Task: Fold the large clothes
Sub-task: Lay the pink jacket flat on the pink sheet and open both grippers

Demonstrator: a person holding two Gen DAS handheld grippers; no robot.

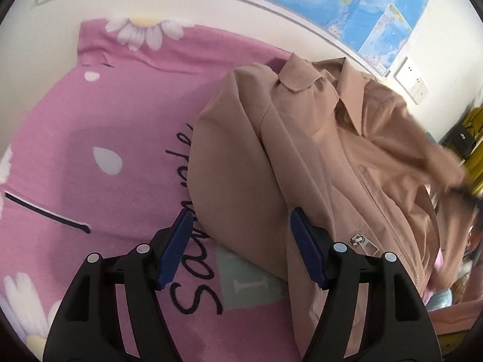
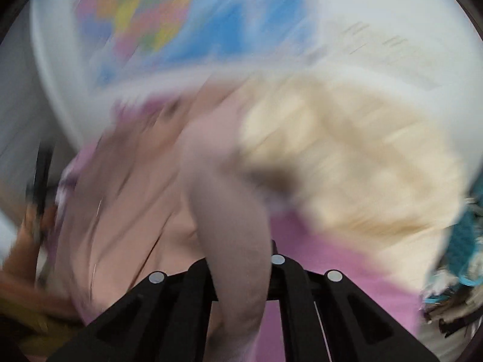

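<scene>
While the right tongs (image 2: 241, 259) are clamped on a bunched length of the tan jacket (image 1: 317, 157), seemingly a sleeve, that view is smeared by motion. The left tongs (image 1: 240, 247) hang with their blue pads (image 1: 175, 250) apart, empty, just above the jacket's near left edge. The jacket lies on the pink flowered bedsheet (image 1: 120, 138), right of centre in the left view. To my eye, the sleeve should be carried across the front and laid flat, with the left tongs pinning the body so it doesn't drag. Its long axis runs from collar (image 1: 302, 72), upper middle, down to the zipper pull (image 1: 359, 239) at lower right; collar points toward the wall map (image 1: 347, 3).
</scene>
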